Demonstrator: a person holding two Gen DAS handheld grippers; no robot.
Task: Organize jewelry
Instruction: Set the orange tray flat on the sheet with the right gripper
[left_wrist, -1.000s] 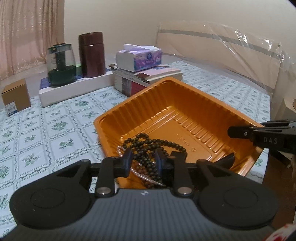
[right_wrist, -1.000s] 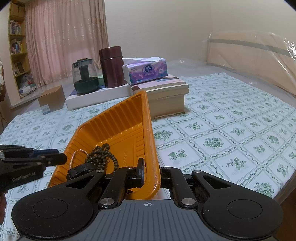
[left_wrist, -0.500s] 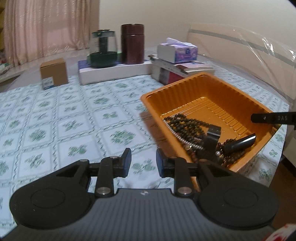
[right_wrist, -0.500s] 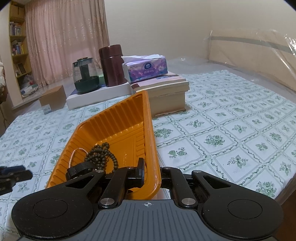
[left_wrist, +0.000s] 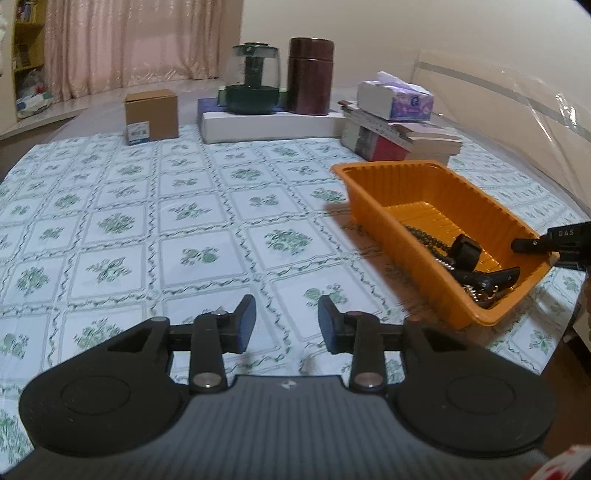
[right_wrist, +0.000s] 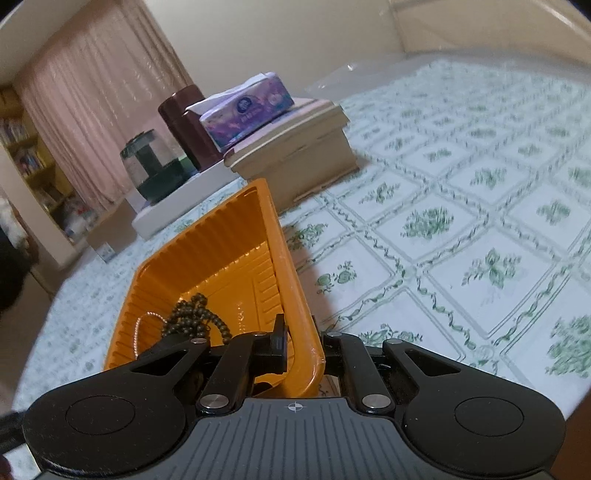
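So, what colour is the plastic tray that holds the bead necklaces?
Orange, with ribbed walls: the orange plastic tray shows best in the left wrist view.

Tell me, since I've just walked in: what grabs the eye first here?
The orange tray on the floral cloth, the right tool clamped on its wall. Inside lie dark beads and a pale chain. The left tool hangs open and empty beside it.

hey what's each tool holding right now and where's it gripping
Right tool pinches the orange tray by its near side wall. Left tool holds nothing; its jaws have just been opening.
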